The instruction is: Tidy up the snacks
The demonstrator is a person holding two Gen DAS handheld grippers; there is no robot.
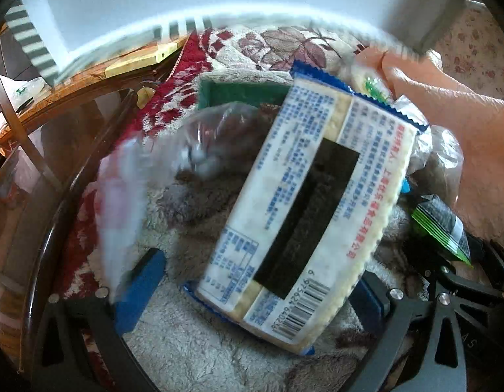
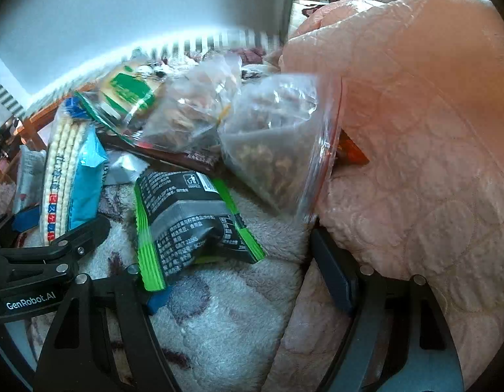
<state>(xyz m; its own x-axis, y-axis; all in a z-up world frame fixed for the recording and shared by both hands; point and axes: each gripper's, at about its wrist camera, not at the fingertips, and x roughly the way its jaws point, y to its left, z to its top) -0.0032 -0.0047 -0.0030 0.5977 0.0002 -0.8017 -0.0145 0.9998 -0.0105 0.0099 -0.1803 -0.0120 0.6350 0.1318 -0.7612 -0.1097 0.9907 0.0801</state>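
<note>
Pink quilt (image 2: 415, 130) at right, fleece blanket (image 2: 219, 320) underneath. Cracker pack (image 1: 304, 209) lies lengthwise between left gripper (image 1: 252, 290) jaws, spread wide; contact unclear. Nut bag (image 2: 278, 143) beyond right gripper (image 2: 245, 274), jaws parted; green-black packet (image 2: 193, 215) at its left finger.

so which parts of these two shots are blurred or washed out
Left wrist view: the clear plastic bag is smeared by motion, the cracker pack has soft print, and the white wall above glares. Right wrist view: the nut bag is streaked, the pink quilt overexposed, and the black-green packet sharpest.
</note>
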